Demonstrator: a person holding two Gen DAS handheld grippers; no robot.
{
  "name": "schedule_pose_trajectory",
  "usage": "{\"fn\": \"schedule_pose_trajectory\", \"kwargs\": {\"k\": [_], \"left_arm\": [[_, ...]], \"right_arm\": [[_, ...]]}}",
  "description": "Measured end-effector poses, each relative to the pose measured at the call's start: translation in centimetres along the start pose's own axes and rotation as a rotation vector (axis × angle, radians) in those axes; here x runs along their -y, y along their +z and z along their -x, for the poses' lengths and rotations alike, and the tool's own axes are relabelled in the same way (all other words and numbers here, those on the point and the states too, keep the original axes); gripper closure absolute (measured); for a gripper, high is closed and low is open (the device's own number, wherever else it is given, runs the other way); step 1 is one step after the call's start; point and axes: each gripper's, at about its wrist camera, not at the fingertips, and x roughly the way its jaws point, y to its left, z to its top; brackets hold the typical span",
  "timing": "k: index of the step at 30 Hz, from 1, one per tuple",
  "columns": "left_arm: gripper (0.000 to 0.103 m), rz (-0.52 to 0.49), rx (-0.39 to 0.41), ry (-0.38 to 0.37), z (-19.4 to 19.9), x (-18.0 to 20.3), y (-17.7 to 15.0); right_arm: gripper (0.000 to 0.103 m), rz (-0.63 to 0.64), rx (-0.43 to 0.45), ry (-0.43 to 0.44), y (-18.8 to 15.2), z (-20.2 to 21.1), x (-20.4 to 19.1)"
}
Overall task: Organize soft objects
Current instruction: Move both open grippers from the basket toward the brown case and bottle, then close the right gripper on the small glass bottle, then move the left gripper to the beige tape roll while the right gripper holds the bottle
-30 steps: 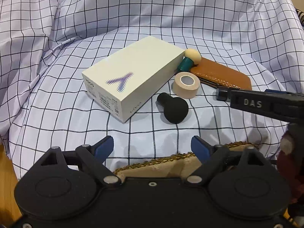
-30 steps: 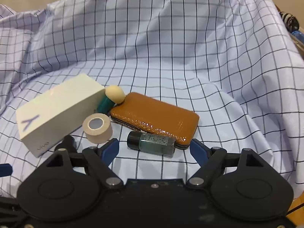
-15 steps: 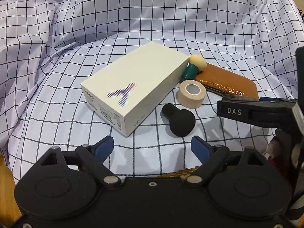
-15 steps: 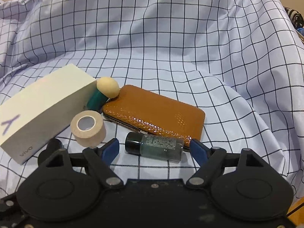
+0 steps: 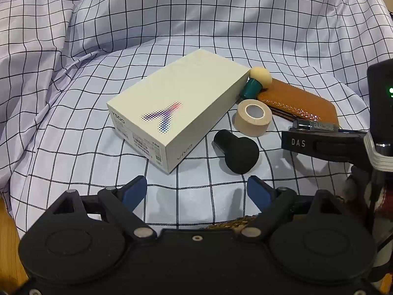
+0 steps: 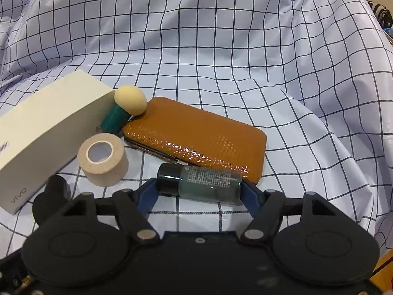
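A right gripper [image 6: 199, 193] brackets a small dark-capped bottle [image 6: 201, 183] lying on its side on a checked cloth [image 6: 221, 49] — its blue fingertips sit at the bottle's two ends, though whether they press on it cannot be told. The bottle lies just in front of a glossy brown case [image 6: 196, 137]. To the left are a roll of beige tape [image 6: 103, 158], a cream-headed sponge with a green handle [image 6: 122, 110] leaning between the case and a white phone box [image 6: 46, 127], and a black sponge [image 5: 237, 151] near the box's corner. The left gripper [image 5: 196, 191] hovers low over bare cloth, jaws wide apart and holding nothing — the black sponge lies just beyond its fingertips.
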Motion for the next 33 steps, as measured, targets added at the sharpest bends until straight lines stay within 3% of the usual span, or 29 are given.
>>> {"fn": "schedule_pose_trajectory", "kwargs": {"k": [16, 33], "left_arm": [[0.018, -0.039, 0.027, -0.008, 0.6, 1.3, 0.7], [0.018, -0.082, 0.061, -0.076, -2.0, 6.6, 5.1]], "right_arm": [[0.033, -0.021, 0.047, 0.001, 0.0, 1.5, 1.8], [0.033, -0.122, 0.110, 0.000, 0.4, 3.2, 7.8]]}}
